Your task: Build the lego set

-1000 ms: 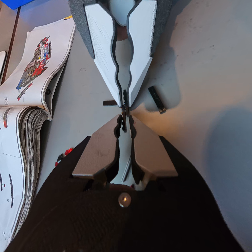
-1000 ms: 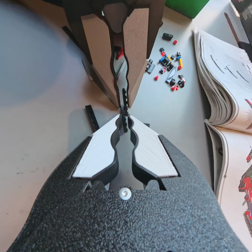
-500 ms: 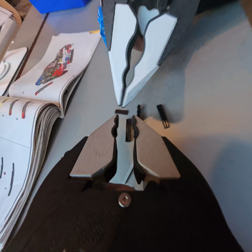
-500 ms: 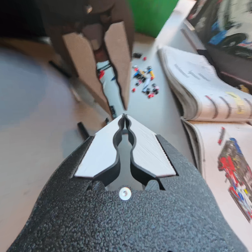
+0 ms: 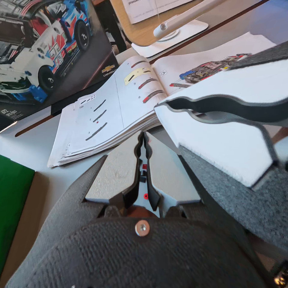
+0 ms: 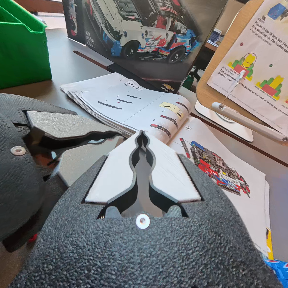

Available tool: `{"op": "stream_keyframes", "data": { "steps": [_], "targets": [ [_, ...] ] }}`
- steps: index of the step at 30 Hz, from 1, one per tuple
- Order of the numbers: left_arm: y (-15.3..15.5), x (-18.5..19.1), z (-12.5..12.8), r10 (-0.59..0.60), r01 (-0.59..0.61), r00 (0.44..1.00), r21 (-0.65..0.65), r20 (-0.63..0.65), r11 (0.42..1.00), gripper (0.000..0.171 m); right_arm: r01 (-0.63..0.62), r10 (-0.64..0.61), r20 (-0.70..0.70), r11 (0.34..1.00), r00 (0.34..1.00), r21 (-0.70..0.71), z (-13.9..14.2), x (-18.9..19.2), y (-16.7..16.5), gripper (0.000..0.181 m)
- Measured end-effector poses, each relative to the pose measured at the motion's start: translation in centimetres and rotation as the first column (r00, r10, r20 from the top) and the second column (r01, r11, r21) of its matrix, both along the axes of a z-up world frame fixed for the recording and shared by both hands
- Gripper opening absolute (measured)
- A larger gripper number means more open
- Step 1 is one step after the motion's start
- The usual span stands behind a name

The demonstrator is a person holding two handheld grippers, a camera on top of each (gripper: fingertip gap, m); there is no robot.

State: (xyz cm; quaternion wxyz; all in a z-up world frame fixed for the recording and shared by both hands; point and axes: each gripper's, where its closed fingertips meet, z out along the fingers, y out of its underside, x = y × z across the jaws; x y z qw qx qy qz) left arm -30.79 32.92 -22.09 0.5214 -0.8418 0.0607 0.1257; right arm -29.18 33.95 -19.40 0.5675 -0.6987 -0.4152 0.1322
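My left gripper [image 5: 143, 134], with grey fingers, is shut and empty, held above the table and pointing at the open instruction booklet [image 5: 109, 109]. Through the gap behind its tips I see small red and black lego pieces [image 5: 144, 169] on the table below. My right gripper [image 6: 142, 132], with white fingers, is also shut and empty, and points at the same booklet [image 6: 140, 107]. The two grippers are side by side: the right one shows in the left wrist view [image 5: 218, 140], the left one in the right wrist view [image 6: 62, 124].
The lego set box [image 6: 140, 31] with a race car picture stands behind the booklet; it also shows in the left wrist view [image 5: 46, 46]. A green bin [image 6: 20, 46] is at the left. A wooden stand holding a printed sheet [image 6: 249, 62] is at the back right. The grippers are tip to tip, or close to it.
A second ago both grippers pinched a black piece tip to tip over the table. Both have let go, risen and swung toward the booklet and box, and are shut with nothing in them.
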Motion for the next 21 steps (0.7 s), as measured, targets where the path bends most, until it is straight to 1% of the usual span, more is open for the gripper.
{"op": "stream_keyframes", "data": {
  "steps": [2, 3, 4, 5, 7, 9, 11, 12, 13, 14, 16, 18, 20, 21],
  "targets": [
    [-0.1, 0.5, -0.4, -0.017, 0.018, 0.999, -0.015, 0.051, 1.000, 0.000, 0.003, -0.003, -0.002, 1.000, 1.000, -0.020, -0.2, -0.5, 0.5, 0.000],
    [-0.2, 0.9, -0.3, -0.033, 0.033, 0.998, -0.010, 0.050, 0.999, 0.000, 0.012, -0.012, -0.007, 0.999, 1.000, -0.038, -0.3, -0.6, 1.0, 0.000],
    [-0.2, 0.9, 0.2, -0.032, 0.032, 0.999, 0.010, 0.020, 0.999, 0.000, 0.027, -0.027, -0.002, 0.999, 1.000, -0.040, -0.5, -0.6, 1.5, 0.000],
    [-0.2, 0.8, 0.6, -0.028, 0.028, 1.000, 0.024, 0.014, 0.999, 0.000, 0.041, -0.041, 0.006, 0.999, 0.999, -0.027, -0.5, -0.5, 1.7, 0.000],
    [-0.3, 0.3, 0.0, -0.023, 0.024, 0.998, -0.011, 0.064, 1.000, 0.000, 0.026, -0.026, 0.005, 1.000, 1.000, -0.005, -0.1, -0.6, 1.0, 0.000],
    [-0.2, -0.6, -0.4, 0.002, -0.001, 0.998, -0.014, 0.059, 1.000, 0.000, 0.002, -0.003, 0.020, 1.000, 1.000, 0.023, 0.2, -1.0, 0.3, 0.000],
    [-0.3, -0.2, -0.2, -0.008, 0.009, 0.997, -0.008, 0.075, 1.000, 0.000, 0.023, -0.023, 0.025, 1.000, 0.999, -0.005, 0.0, -1.0, 1.4, 0.000],
    [-0.3, 0.1, 0.4, -0.012, 0.012, 0.999, 0.016, 0.037, 1.000, 0.000, 0.041, -0.041, 0.036, 0.999, 0.999, -0.014, -0.3, -0.8, 2.2, 0.000],
    [-0.3, 0.3, 1.0, -0.011, 0.011, 1.000, 0.038, 0.021, 0.999, 0.000, 0.062, -0.062, 0.053, 0.998, 0.997, 0.010, -0.3, -0.5, 2.8, 0.000],
    [-0.4, 0.4, 0.9, -0.017, 0.016, 0.999, 0.029, 0.039, 0.999, 0.000, 0.072, -0.074, 0.060, 0.997, 0.995, 0.036, -0.2, -0.3, 2.9, 0.000],
    [-0.3, -0.6, 0.7, 0.005, -0.007, 0.997, 0.024, 0.072, 1.000, 0.000, 0.043, -0.045, 0.066, 0.998, 0.997, 0.034, -0.3, -0.4, 1.8, 0.000],
    [-0.2, -1.6, 0.4, 0.032, -0.033, 0.996, 0.012, 0.084, 0.999, 0.000, 0.036, -0.041, 0.093, 0.998, 0.995, 0.054, -0.8, -0.4, 1.6, 0.000],
    [-0.2, -0.7, 0.3, -0.001, 0.000, 0.997, 0.009, 0.076, 1.000, 0.000, 0.044, -0.044, 0.076, 0.999, 0.996, -0.002, -1.1, -0.6, 2.4, 0.000],
    [-0.3, 0.0, 0.2, -0.019, 0.019, 0.999, 0.007, 0.044, 1.000, 0.000, 0.051, -0.050, 0.066, 0.999, 0.997, -0.011, -0.8, -0.6, 2.8, 0.000]
  ]
}}
